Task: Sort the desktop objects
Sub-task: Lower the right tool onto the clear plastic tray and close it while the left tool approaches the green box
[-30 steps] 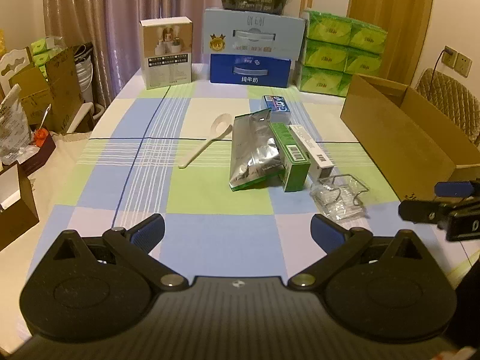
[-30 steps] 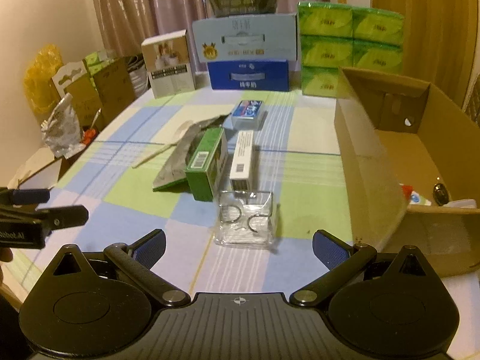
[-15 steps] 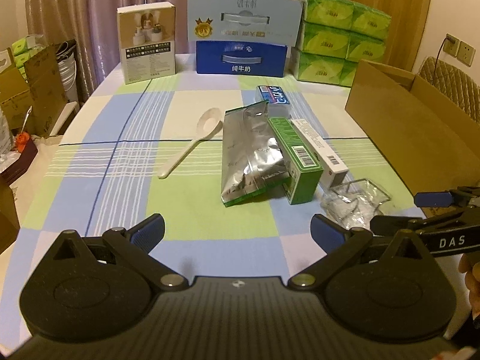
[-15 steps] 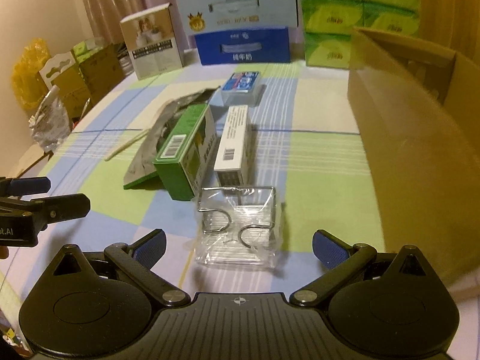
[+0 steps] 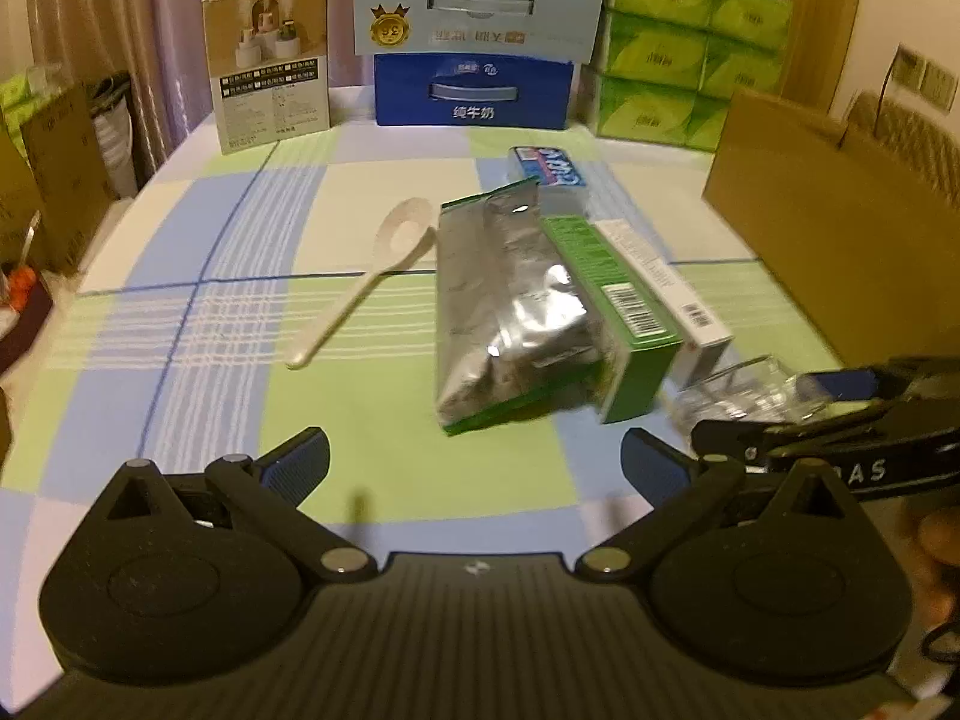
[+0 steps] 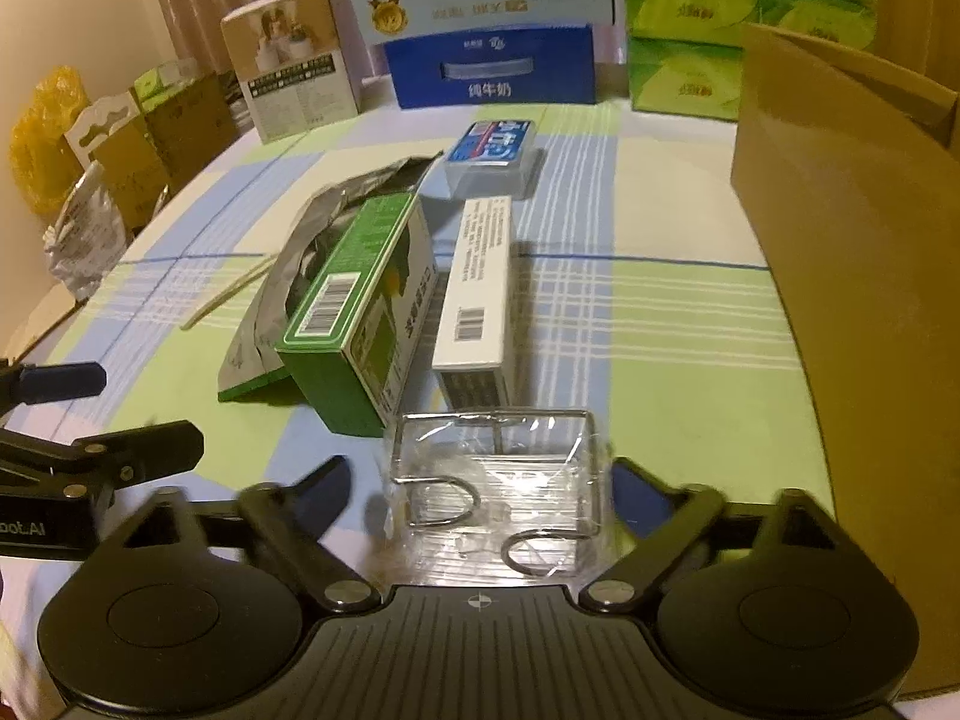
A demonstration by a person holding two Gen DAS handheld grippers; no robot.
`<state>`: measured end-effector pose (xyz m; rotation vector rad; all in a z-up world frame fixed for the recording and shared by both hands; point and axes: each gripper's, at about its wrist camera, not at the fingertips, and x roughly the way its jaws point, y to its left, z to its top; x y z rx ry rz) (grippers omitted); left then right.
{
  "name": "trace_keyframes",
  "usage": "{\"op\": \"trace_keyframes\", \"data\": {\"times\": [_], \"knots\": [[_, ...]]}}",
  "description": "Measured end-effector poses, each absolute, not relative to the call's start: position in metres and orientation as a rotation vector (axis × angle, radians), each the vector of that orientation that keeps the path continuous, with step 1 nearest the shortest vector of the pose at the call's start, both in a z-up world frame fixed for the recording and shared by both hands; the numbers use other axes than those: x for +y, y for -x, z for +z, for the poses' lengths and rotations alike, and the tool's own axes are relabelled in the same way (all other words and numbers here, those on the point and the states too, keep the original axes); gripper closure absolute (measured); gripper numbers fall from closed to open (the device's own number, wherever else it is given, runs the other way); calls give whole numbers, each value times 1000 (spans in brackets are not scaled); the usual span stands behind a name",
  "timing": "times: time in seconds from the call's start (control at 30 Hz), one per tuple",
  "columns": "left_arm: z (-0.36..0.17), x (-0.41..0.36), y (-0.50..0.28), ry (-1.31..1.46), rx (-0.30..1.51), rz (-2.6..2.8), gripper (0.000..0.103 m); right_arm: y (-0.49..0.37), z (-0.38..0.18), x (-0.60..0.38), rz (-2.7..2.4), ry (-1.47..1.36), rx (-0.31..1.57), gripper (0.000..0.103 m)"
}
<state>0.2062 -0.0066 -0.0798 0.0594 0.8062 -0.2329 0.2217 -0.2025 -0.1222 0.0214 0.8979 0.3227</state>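
**Spotter:** What has changed on your side?

**Me:** In the last second I have pushed both grippers forward over the near edge of the checked blue-and-green tablecloth (image 6: pixel 660 324). The right gripper (image 6: pixel 480 483) now has the clear plastic-wrapped pack of wire hooks (image 6: pixel 495 489) between its 2 blue-padded fingers (image 6: pixel 327 483); a second ago that pack lay well ahead of them. The fingers are spread wide, 1 on each side of the pack, and I cannot tell whether either pad touches it yet. The view is blurred, so I am still moving.

**Spotter:** And the left?

**Me:** The left gripper (image 5: pixel 474 459) is spread too and carries nothing. It hovers over bare cloth near the table's front edge, with the silver foil pouch (image 5: pixel 510 312) ahead of it and the white plastic spoon (image 5: pixel 366 285) further towards the left edge.

**Spotter:** The rest?

**Me:** Unmoved. The green carton (image 6: pixel 360 312) leans on the pouch, the long white carton (image 6: pixel 480 294) lies just beside it, and the small blue-and-white box (image 6: pixel 495 150) sits behind, towards the far edge. The open brown cardboard box (image 6: pixel 840 240) stands along the table's right edge.

**Spotter:** So what does it mean?

**Me:** I judge the hook pack is the next item to sort. The film looks slippery and soft, so I would close slowly on the wire frame, then carry it right to the box.
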Motion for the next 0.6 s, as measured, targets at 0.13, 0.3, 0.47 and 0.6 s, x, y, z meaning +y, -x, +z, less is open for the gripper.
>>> {"op": "trace_keyframes", "data": {"times": [0.13,0.3,0.47,0.6], "knots": [[-85,-6,-213,-60,820,-233,2,-221,-121,-205,304,-15,895,38],[-84,-12,-215,-22,821,-259,2,-209,-117,-212,264,-7,899,39],[-81,-29,-215,-25,796,-321,23,-207,-112,-223,208,-15,881,39],[-80,-43,-219,-11,781,-365,33,-210,-112,-229,188,-33,884,39]]}}
